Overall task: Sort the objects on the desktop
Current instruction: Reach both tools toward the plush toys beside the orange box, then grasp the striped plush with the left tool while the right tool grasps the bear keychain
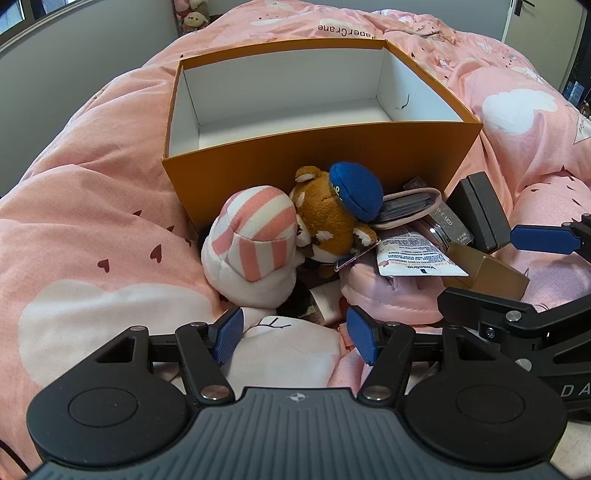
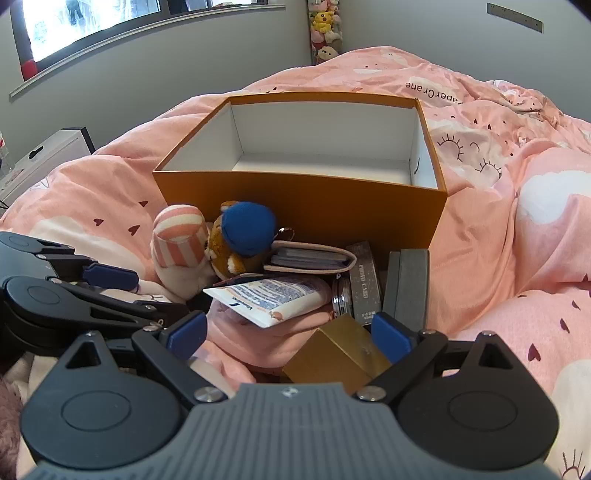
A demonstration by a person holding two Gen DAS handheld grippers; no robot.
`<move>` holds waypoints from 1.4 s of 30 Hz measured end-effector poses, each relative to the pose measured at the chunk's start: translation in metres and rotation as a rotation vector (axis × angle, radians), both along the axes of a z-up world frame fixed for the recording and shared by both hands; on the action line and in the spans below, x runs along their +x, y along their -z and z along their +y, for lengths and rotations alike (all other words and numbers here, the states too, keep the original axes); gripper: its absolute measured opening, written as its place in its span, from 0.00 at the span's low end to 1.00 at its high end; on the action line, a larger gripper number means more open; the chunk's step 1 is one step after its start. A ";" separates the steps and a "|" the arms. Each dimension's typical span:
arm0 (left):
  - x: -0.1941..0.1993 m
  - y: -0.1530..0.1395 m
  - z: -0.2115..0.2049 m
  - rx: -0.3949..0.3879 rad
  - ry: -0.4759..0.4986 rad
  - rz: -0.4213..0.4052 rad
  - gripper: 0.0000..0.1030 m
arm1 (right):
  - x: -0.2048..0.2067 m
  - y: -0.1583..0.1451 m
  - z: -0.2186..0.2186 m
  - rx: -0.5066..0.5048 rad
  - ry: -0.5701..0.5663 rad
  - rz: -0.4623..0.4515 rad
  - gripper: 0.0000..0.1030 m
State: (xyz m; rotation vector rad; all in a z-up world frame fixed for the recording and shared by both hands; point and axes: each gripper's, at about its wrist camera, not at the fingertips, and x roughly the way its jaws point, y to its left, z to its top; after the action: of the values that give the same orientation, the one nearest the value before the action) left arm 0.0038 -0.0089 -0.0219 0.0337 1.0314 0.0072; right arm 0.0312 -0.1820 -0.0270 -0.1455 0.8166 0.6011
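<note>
- Your left gripper (image 1: 295,334) points steeply down over the near end of the pile, its blue-padded jaws spread apart with pale fabric between them but nothing pinched; your right gripper (image 2: 290,338) stands at its widest, jaws framing the gold cardboard carton (image 2: 338,354) without pressing it.
- Everything rests on a rumpled pink quilt printed with white clouds and small dark hearts (image 1: 92,229); behind it are grey walls, a window (image 2: 85,26) and a column of plush toys in the corner (image 2: 325,29).
- The orange cardboard box with a white interior (image 1: 314,162) stands open and empty just beyond the pile, its near wall touching the toys. Quilt lies bare to its left and right.
- The pile sits against that wall: a pink-and-white striped plush (image 1: 255,240) leaning on a brown plush bear in a blue cap (image 1: 332,214), a pink card wallet (image 2: 310,258), a white printed tube (image 2: 273,299) lying on folded pink cloth (image 2: 258,332), a silvery card box (image 2: 365,284), and a dark grey case (image 2: 410,284) standing on edge.
</note>
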 end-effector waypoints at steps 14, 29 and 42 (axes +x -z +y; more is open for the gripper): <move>0.000 0.000 0.000 0.000 -0.010 0.000 0.71 | 0.001 0.001 0.000 -0.006 0.001 0.007 0.93; 0.000 0.001 -0.001 -0.004 -0.005 0.002 0.71 | 0.001 0.001 0.000 -0.006 -0.002 0.007 0.92; 0.022 -0.014 0.015 -0.030 0.006 -0.036 0.65 | 0.021 -0.006 0.005 0.016 -0.067 0.068 0.62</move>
State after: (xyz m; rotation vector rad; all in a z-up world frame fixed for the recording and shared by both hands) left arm 0.0261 0.0063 -0.0082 0.0092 0.9957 -0.0130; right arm 0.0518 -0.1770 -0.0208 -0.1390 0.8753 0.6783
